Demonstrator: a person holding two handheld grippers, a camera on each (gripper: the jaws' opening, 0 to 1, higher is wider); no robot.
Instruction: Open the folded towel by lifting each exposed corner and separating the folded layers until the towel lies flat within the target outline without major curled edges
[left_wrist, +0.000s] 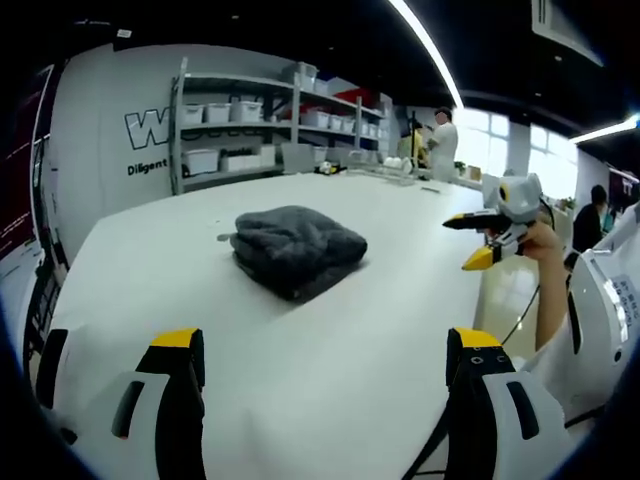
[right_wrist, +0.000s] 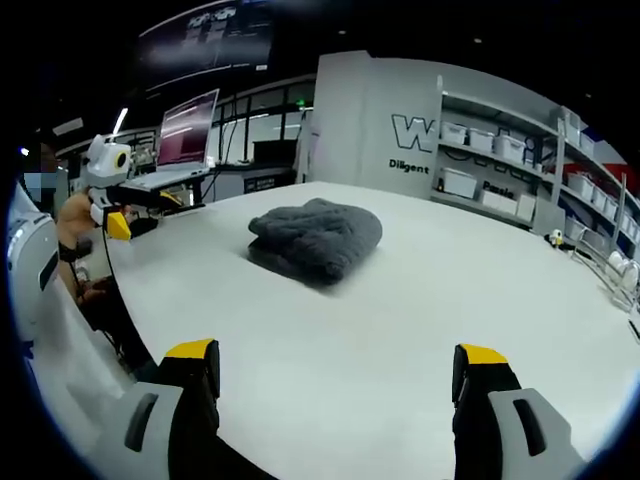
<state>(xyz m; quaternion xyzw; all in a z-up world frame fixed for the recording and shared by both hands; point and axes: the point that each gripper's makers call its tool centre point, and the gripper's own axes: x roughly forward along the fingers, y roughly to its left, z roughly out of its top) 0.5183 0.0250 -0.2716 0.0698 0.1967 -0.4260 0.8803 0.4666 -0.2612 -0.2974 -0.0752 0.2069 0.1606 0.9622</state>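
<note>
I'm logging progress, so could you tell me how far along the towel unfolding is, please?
Nothing looks done: the grey towel sits folded in a thick bundle on the white table. Nothing is in hand; the left gripper and right gripper are open, short of it. All lifting and flattening remains.

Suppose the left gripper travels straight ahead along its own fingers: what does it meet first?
Probably the folded dark grey fluffy towel on the white table. It lies ahead, slightly left of centre between the open left gripper fingers. Depth is unclear, so bare tabletop may come first.
</note>
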